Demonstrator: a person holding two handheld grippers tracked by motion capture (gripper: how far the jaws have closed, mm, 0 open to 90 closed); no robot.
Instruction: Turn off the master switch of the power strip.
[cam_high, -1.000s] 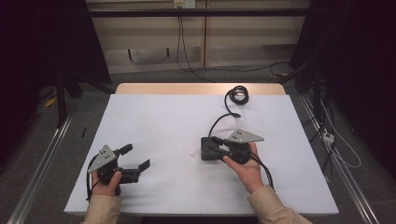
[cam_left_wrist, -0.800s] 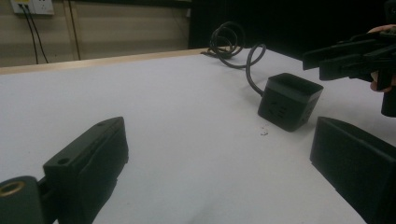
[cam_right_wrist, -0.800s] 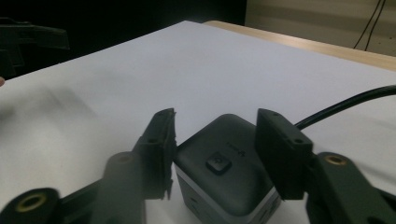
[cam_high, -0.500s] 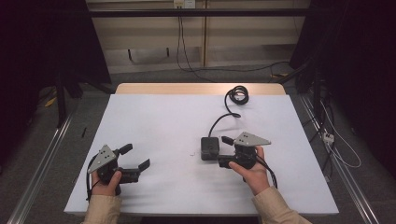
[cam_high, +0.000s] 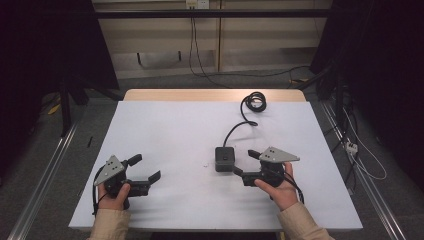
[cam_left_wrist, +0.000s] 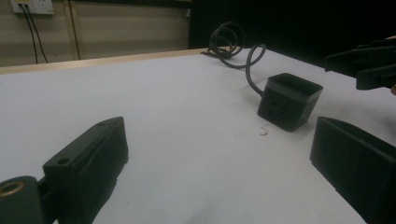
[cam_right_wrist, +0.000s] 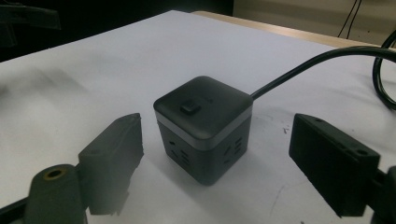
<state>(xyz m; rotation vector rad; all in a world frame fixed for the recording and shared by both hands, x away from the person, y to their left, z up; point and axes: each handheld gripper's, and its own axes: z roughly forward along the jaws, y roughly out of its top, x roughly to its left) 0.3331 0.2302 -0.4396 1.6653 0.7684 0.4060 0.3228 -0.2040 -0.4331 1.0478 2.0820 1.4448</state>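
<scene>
Table (cam_high: 165, 125) came first — a broad white top, bare but for the few things on it; near its right half sat the power cube (cam_high: 225, 159), a dark socket block with a switch on top, upright and alone, its cord (cam_high: 240, 125) running away to a coil by the far edge. A second earlier the right gripper (cam_high: 245, 164) had been clamped round that cube; its jaws had just been opening and it had drawn back toward the person's right, so that the cube stood free just beside the tips, touching neither; the right gripper view showed the jaws spread wide either side of it with clear gaps and nothing held. Left gripper (cam_high: 146, 169) had kept its place near the front left corner, jaws apart and empty, well apart from the cube. Release looked finished — the cube seemed set where it was wanted; a small white speck (cam_high: 205, 163) lay just left of it.
</scene>
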